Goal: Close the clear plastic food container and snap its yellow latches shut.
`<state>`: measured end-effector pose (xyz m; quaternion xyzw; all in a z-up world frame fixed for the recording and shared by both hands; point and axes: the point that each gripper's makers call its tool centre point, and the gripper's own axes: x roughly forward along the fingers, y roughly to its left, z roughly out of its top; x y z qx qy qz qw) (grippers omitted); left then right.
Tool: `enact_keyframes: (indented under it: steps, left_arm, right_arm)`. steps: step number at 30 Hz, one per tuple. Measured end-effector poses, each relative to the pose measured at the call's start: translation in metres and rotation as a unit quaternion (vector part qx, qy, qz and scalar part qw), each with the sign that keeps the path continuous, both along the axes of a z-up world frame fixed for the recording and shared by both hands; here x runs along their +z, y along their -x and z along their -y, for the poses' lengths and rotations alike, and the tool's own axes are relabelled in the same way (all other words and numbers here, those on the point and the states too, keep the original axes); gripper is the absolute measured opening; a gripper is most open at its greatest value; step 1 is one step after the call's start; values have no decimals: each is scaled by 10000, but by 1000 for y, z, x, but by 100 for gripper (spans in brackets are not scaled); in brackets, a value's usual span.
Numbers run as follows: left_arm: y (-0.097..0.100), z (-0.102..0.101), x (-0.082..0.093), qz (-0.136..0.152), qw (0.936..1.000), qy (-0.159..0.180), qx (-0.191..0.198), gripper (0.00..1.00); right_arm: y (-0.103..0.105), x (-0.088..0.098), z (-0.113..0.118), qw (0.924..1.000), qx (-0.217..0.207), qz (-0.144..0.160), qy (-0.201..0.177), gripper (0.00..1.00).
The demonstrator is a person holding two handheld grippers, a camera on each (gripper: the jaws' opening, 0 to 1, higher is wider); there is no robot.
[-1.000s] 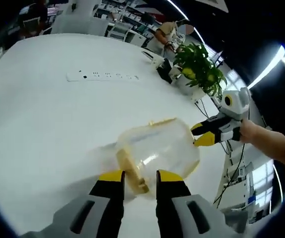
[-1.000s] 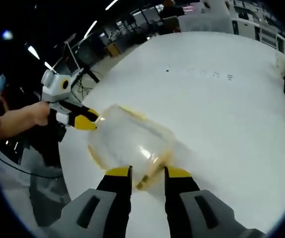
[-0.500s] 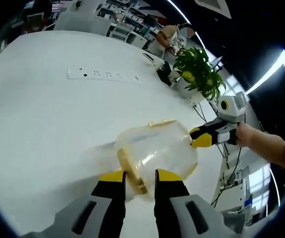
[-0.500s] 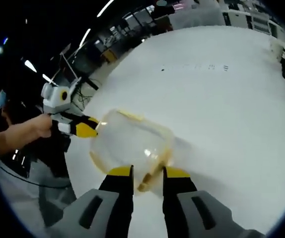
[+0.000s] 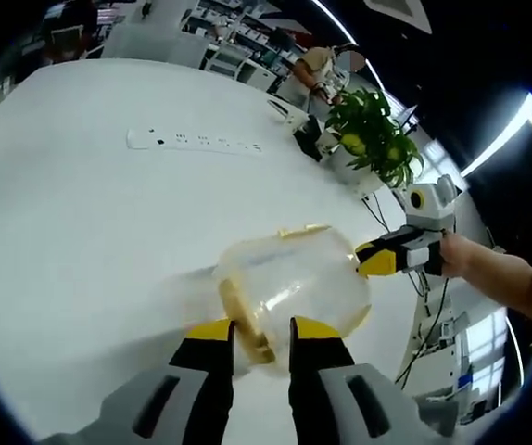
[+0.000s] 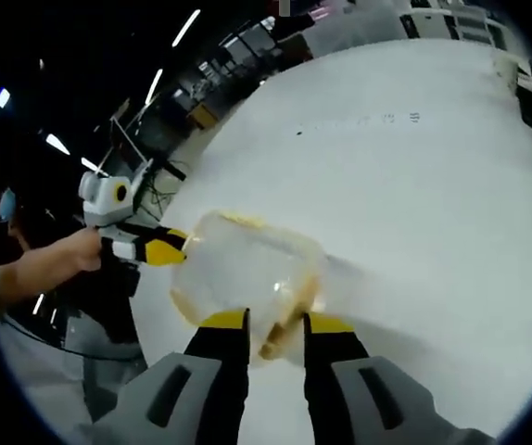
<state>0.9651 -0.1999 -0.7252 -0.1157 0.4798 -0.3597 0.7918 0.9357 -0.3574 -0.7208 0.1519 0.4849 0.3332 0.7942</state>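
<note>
**Clear food container on white table, one gripper at each end**

Surface: one large white table (image 5: 81, 213), smooth and matte, seen in both views. The room behind is a dim open office with ceiling strip lights and rows of desks.

Items on or near the table:
- Power strip (image 5: 192, 142), white, one, lying flat well beyond the container; it appears far off and small in the right gripper view (image 6: 359, 120).
- Potted plant (image 5: 373, 130), green, one, at the far table edge.
- Dark objects (image 5: 305, 130) beside the plant; too small to identify.
- A person (image 5: 314, 63) beyond the table's far edge.

Task item: clear plastic food container (image 5: 289, 278), one, resting on the table with yellow trim along its rim. One yellow latch (image 5: 247, 324) sits at the near end in the left gripper view, and one latch (image 6: 285, 329) at the near end in the right gripper view. Whether they are snapped down is unclear.

Grippers, two, yellow-tipped:
- Left gripper (image 5: 255, 332): jaws slightly apart, straddling the near latch, against the container's end. It enters the right gripper view (image 6: 175, 250), held by a hand (image 6: 85, 250), tips meeting the container's far side.
- Right gripper (image 6: 273, 323): jaws slightly apart, either side of the latch at its end. It enters the left gripper view (image 5: 370, 261), held by a hand (image 5: 456, 255), tips at the container's wall.
</note>
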Motion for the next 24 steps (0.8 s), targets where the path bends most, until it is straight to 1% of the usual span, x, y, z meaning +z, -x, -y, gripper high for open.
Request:
enact_keyframes:
  steps: [1,2,3,4,6,8,9,10,11,12,14,15,16,17,18,19,22,23,24]
  left_arm:
    - [0,1,0,-24,10000,13,4,16]
    - [-1,1,0,-39,10000,15,-12,17]
    - [4,3,1,-4,9999,-46,-129,17]
    - [8,3,3,138,9990,-176,-380,18]
    - [5,1,2,352,9974,-304,-559,18]
    - [3,-4,-1,539,9936,-511,-857,19]
    - [4,-3,2,706,9894,-651,-1085,19]
    - [4,-3,3,777,9880,-699,-1138,19]
    - [6,-2,8,951,9837,-823,-1282,20]
    - [7,-1,11,1025,9813,-894,-1360,21]
    - [7,1,18,1239,9724,-1055,-1670,22]
    - [6,2,22,1427,9654,-1188,-1834,22]
    - [5,2,24,1520,9602,-1277,-1966,23]
    - [1,2,25,1640,9531,-1394,-2127,23]
    - [0,3,27,1724,9485,-1435,-2237,23]
    - [-2,3,30,1838,9418,-1508,-2378,24]
    - [-3,9,36,2026,9308,-1589,-2595,23]
    - [-2,13,38,2118,9241,-1601,-2749,23]
    - [-1,15,38,2129,9217,-1601,-2821,23]
  right_arm:
    - [0,1,-1,10000,-4,41,35,20]
    - [-2,2,0,9997,85,164,183,20]
    - [-2,2,0,9992,150,248,283,21]
    - [0,3,-2,9982,312,327,389,22]
    - [5,1,-7,9960,561,444,541,26]
    - [9,1,-11,9927,785,559,729,30]
    - [11,2,-13,9898,929,669,853,31]
    - [12,2,-15,9881,1010,707,921,33]
    - [13,3,-16,9859,1106,768,993,33]
    - [14,4,-16,9832,1191,846,1095,33]
    - [14,5,-15,9799,1282,915,1225,33]
    - [14,6,-14,9770,1355,973,1331,33]
    - [14,6,-13,9740,1438,1038,1408,32]
    - [14,8,-13,9718,1493,1092,1463,32]
    - [14,9,-14,9716,1499,1092,1466,33]
    - [13,11,-14,9710,1514,1109,1483,33]
    - [7,18,-12,9643,1604,1334,1632,33]
    - [5,20,-12,9636,1607,1368,1639,33]
    - [4,22,-13,9634,1610,1398,1626,33]
